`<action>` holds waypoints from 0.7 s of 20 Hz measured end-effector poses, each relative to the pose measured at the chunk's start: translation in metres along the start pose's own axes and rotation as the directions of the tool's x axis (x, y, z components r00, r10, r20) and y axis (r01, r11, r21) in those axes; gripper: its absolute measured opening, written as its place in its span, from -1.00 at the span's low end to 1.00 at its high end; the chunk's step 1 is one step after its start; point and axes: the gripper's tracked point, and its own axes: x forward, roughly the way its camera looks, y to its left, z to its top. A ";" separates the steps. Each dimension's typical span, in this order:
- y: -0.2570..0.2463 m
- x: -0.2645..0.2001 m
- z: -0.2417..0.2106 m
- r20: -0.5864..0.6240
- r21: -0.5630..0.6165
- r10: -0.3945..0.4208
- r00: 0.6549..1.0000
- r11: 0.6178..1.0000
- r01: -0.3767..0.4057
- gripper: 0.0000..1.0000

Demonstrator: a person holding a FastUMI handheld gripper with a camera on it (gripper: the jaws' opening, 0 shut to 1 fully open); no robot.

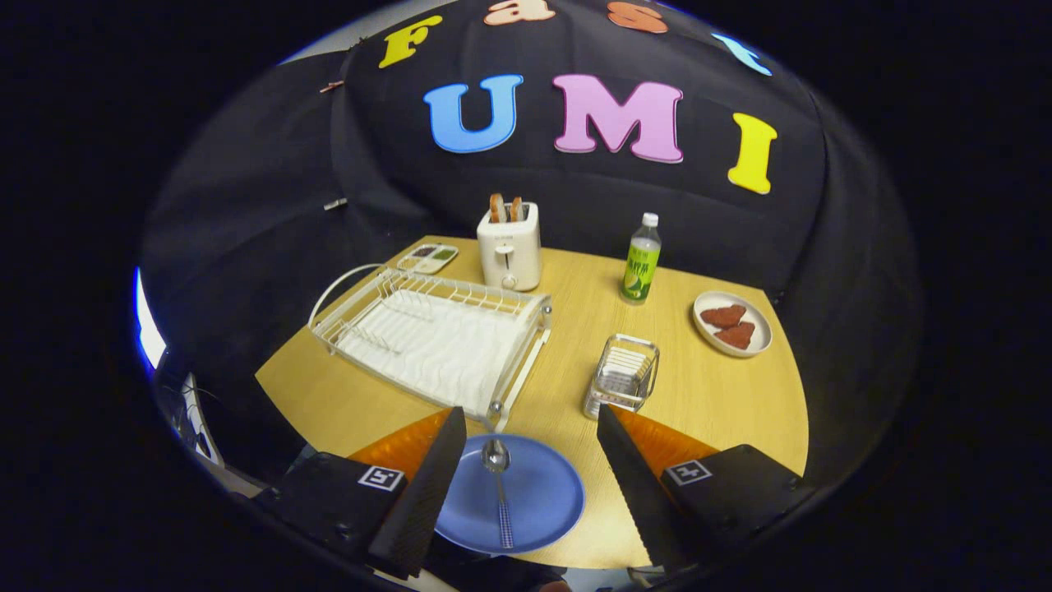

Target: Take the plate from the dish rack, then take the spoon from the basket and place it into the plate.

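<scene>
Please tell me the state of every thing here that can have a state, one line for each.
Gripper: open, holding nothing, fingers either side of the plate.
Plate: flat on the table, spoon on it.
Spoon: lying in the plate, bowl pointing away.
Rack: empty.
Basket: upright, empty.
Toaster: two slices sticking up.
Bottle: upright, capped.
Small plate: holding two reddish pieces.

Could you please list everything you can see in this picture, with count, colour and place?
plate: one, blue, between the jaws.
spoon: one, silver, lying on the plate.
dish rack: one, white, beyond the plate.
basket: one, wire, right of the rack.
toaster: one, white, behind the rack, with toast.
bottle: one, green, right of the toaster.
small plate: one, white, holding two brown pieces.
divided dish: one, left of the toaster.
table: one, wooden.
gripper: one, jaws open.
</scene>
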 end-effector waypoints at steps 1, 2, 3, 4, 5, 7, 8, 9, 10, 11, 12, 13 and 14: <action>-0.001 -0.004 0.018 0.038 -0.005 -0.004 0.999 1.000 0.004 0.98; -0.002 -0.009 0.035 0.075 -0.011 -0.005 0.997 1.000 0.005 0.98; -0.002 -0.014 0.051 0.109 -0.018 -0.005 0.994 1.000 0.007 0.97; -0.003 -0.019 0.066 0.139 -0.025 -0.007 0.990 1.000 0.011 0.98; -0.004 -0.025 0.080 0.170 -0.030 -0.009 0.985 0.999 0.014 0.98; -0.005 -0.037 0.105 0.230 -0.038 -0.005 0.973 0.999 0.014 0.97; -0.005 -0.043 0.116 0.255 -0.044 -0.002 0.967 0.999 0.014 0.97; -0.006 -0.051 0.127 0.279 -0.052 -0.001 0.960 0.999 0.016 0.98; -0.008 -0.058 0.137 0.305 -0.062 0.000 0.952 0.998 0.020 0.98; -0.010 -0.066 0.147 0.333 -0.074 -0.002 0.943 0.997 0.028 0.98; -0.013 -0.072 0.155 0.354 -0.081 -0.005 0.935 0.996 0.036 0.97; -0.014 -0.078 0.160 0.368 -0.086 -0.004 0.930 0.996 0.038 0.97; -0.014 -0.081 0.165 0.382 -0.087 0.000 0.924 0.996 0.036 0.97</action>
